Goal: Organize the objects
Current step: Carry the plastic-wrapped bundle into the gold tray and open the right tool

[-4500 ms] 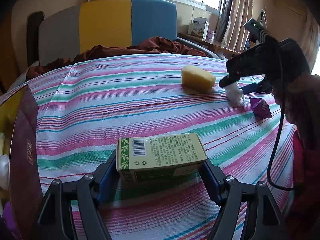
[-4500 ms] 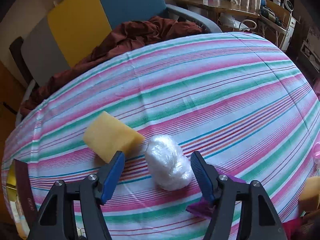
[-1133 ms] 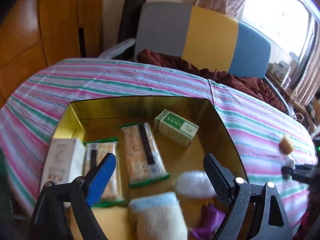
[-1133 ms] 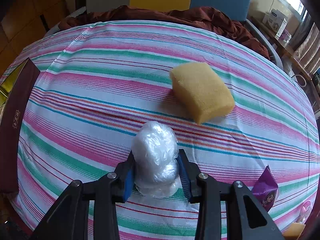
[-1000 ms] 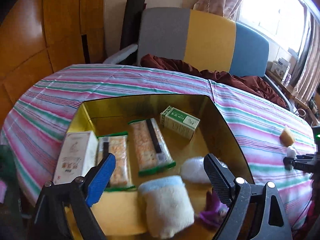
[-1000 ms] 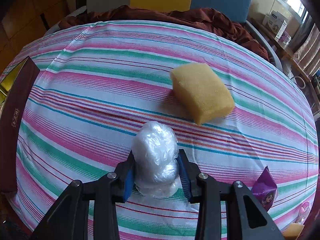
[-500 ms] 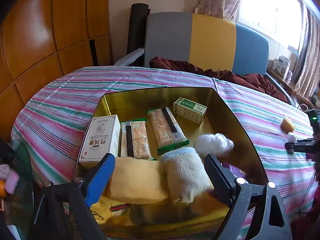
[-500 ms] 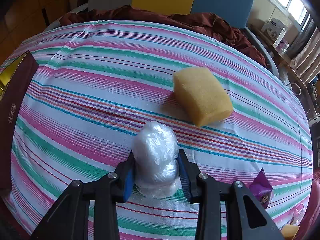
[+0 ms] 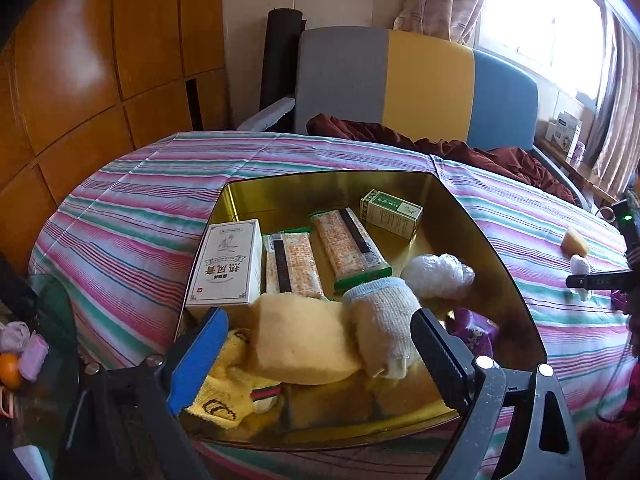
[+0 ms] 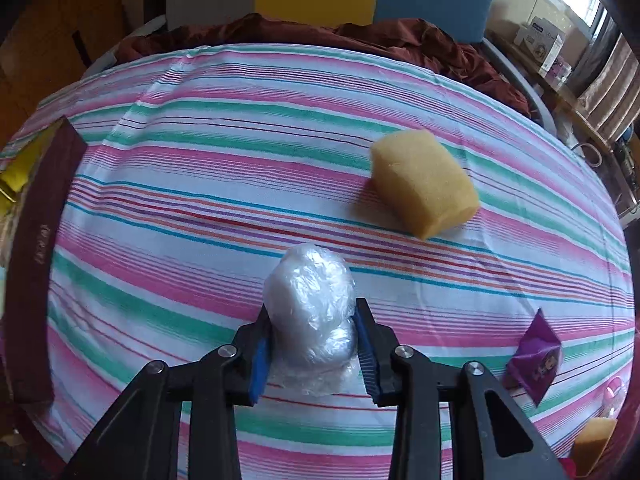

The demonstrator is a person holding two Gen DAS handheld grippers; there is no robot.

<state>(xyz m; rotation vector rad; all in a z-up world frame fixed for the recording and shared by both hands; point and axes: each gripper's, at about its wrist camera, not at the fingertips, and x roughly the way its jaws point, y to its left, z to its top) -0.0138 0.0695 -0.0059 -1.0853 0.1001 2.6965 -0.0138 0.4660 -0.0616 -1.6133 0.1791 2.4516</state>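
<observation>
My left gripper (image 9: 318, 320) hangs over the near end of the gold tin box (image 9: 480, 248); its jaws are opening wider with nothing between them. Inside lie a green carton (image 9: 390, 208), a white carton (image 9: 226, 264), two snack packs (image 9: 348, 244), a plastic wad (image 9: 436, 270), a rolled sock (image 9: 384, 324), a yellow sponge (image 9: 300, 336) and a purple packet (image 9: 476, 328). My right gripper (image 10: 313, 312) is shut on a crumpled clear plastic ball (image 10: 310, 292) above the striped cloth. A yellow sponge (image 10: 424, 184) lies beyond it, and a purple packet (image 10: 536, 356) to its right.
The box's maroon side (image 10: 36, 240) stands at the left edge of the right wrist view. A dark red cloth (image 10: 360, 36) lies at the bed's far edge, before a grey, yellow and blue chair (image 9: 420, 80). Another sponge piece (image 10: 592, 440) shows at bottom right.
The left gripper has drawn back from the box, so more of its near contents show. The right gripper keeps its hold on the plastic ball and has shifted a little over the cloth.
</observation>
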